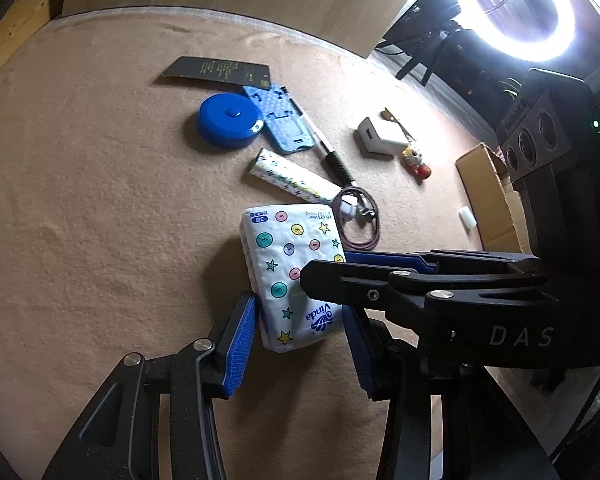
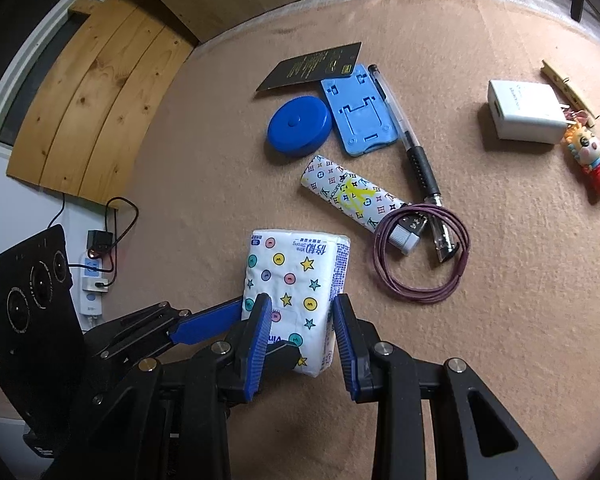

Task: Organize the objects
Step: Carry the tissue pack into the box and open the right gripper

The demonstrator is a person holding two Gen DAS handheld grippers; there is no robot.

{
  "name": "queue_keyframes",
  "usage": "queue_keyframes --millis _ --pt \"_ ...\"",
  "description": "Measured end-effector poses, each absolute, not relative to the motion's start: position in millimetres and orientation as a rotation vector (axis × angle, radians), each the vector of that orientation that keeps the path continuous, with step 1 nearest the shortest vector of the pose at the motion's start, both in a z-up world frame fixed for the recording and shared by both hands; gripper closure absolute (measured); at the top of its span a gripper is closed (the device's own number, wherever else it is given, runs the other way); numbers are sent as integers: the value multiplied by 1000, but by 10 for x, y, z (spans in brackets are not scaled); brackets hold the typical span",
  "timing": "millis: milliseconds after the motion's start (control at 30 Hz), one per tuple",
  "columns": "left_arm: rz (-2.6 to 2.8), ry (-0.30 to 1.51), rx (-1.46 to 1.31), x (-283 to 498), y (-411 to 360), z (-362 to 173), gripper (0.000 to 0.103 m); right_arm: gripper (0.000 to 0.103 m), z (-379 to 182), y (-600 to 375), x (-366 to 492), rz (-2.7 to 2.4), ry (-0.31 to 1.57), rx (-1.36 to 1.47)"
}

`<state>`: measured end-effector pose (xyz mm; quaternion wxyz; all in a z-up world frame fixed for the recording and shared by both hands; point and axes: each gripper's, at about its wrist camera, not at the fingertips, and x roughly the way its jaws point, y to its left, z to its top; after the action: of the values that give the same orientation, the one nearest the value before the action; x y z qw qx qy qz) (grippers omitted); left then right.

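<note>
A white tissue pack (image 1: pixel 288 276) printed with coloured dots and stars is held a little above the tan table mat (image 1: pixel 100 200). My left gripper (image 1: pixel 298 336) is shut on its near end, a blue pad against each side. My right gripper (image 1: pixel 324 266) reaches in from the right and crosses over the pack. In the right wrist view the right gripper (image 2: pixel 302 332) is shut on the tissue pack (image 2: pixel 296 276), pads pressed on both long sides. The left gripper's fingers (image 2: pixel 204 322) come in from the left at the same end.
Beyond the pack lie a patterned tube (image 2: pixel 352 194), a coiled purple cable (image 2: pixel 420 260), a pen (image 2: pixel 410 148), a blue phone stand (image 2: pixel 360 114), a blue round case (image 2: pixel 298 124) and a black card (image 2: pixel 312 66). A white charger (image 2: pixel 524 112) and toy figure (image 2: pixel 592 160) sit right. An open cardboard box (image 1: pixel 488 196) stands at the table's right edge.
</note>
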<state>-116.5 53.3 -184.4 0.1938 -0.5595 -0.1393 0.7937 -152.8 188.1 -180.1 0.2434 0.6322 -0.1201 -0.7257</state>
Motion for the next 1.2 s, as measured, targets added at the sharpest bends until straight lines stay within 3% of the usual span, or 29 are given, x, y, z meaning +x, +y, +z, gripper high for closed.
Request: queue_keyframes --millis 467,800,1200 --pt "2196 -308 -1432 -1093 1148 -1403 57 74 -1286 2473 -1332 -2163 -357 1615" --pt "2084 -197 -1309 -1091 2151 -1129 57 74 -899 3369 -1078 -2379 -419 1567" --pt "1939 -57 -1236 -1032 3500 -1050 57 74 -813 4560 -753 -2578 -571 1578"
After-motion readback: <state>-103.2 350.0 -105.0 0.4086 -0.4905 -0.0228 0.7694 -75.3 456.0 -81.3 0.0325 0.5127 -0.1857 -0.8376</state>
